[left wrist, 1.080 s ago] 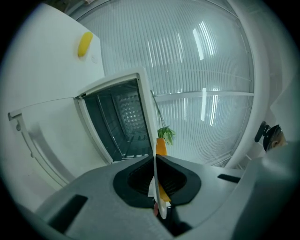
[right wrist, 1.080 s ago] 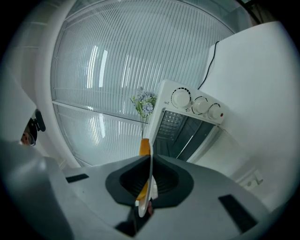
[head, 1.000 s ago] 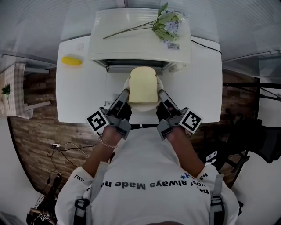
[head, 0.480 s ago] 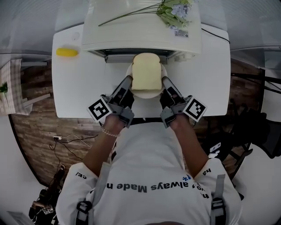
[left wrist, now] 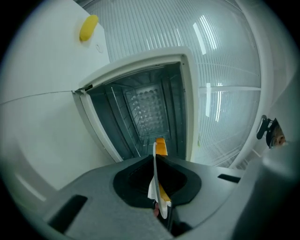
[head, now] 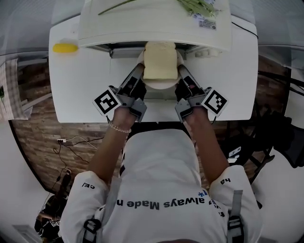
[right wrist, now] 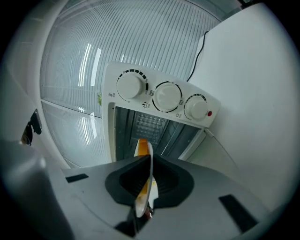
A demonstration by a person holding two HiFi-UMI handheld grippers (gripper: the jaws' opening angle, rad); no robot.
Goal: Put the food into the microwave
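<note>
A slice of bread (head: 160, 60) lies on a white plate (head: 159, 84), and its far end reaches the mouth of the cream microwave (head: 152, 23). My left gripper (head: 137, 77) is shut on the plate's left rim, and my right gripper (head: 182, 76) is shut on its right rim. In the left gripper view the plate edge (left wrist: 155, 180) runs between the jaws, with the bread crust (left wrist: 161, 146) beyond it and the open dark cavity (left wrist: 145, 110) ahead. The right gripper view shows the plate edge (right wrist: 146, 180), the crust (right wrist: 141, 146) and the cavity (right wrist: 149, 127).
The microwave stands at the back of a white table (head: 80, 90). Three knobs (right wrist: 167, 96) line its panel, beside the cavity. A yellow object (head: 65, 48) lies on the table to the left. Artificial flowers (head: 199, 7) rest on top of the microwave.
Both grippers have carried the plate and bread forward, from the table's middle to the microwave's opening. The bread's far end now sits at the cavity mouth.
</note>
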